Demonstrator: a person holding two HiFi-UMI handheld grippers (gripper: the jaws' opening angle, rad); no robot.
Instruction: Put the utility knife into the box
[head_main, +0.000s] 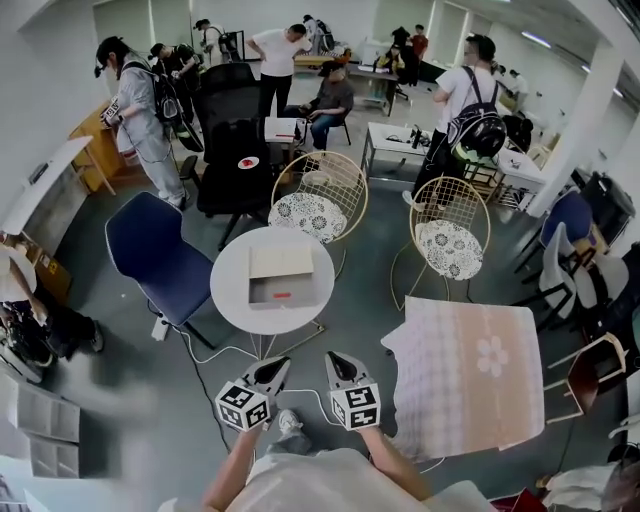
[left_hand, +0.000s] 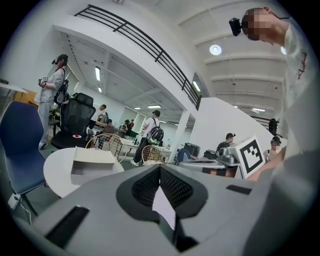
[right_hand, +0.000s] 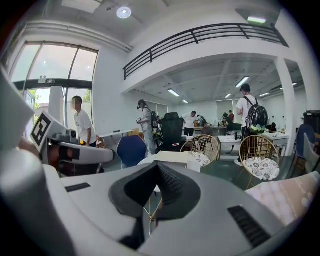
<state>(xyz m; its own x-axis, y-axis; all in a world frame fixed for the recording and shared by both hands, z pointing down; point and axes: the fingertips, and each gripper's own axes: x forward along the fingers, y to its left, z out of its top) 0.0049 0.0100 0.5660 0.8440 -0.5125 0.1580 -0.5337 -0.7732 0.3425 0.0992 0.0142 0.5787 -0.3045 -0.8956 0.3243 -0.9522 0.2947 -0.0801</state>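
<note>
An open cardboard box (head_main: 281, 276) sits on a small round white table (head_main: 228, 290) ahead of me. Inside its open half lies a small red thing (head_main: 283, 294), too small to make out clearly. Both grippers hang low near my body, well short of the table and apart from the box. My left gripper (head_main: 272, 369) is shut with nothing in it, and so is my right gripper (head_main: 336, 361). The left gripper view shows closed jaws with the box (left_hand: 92, 165) beyond them to the left. In the right gripper view the box (right_hand: 172, 158) shows just above the closed jaws.
A blue chair (head_main: 160, 255) stands left of the table, with two wire chairs (head_main: 320, 200) (head_main: 450, 228) behind it. A pink checked tablecloth (head_main: 470, 370) lies close on my right. White cables (head_main: 215, 352) trail on the floor. Several people stand in the background.
</note>
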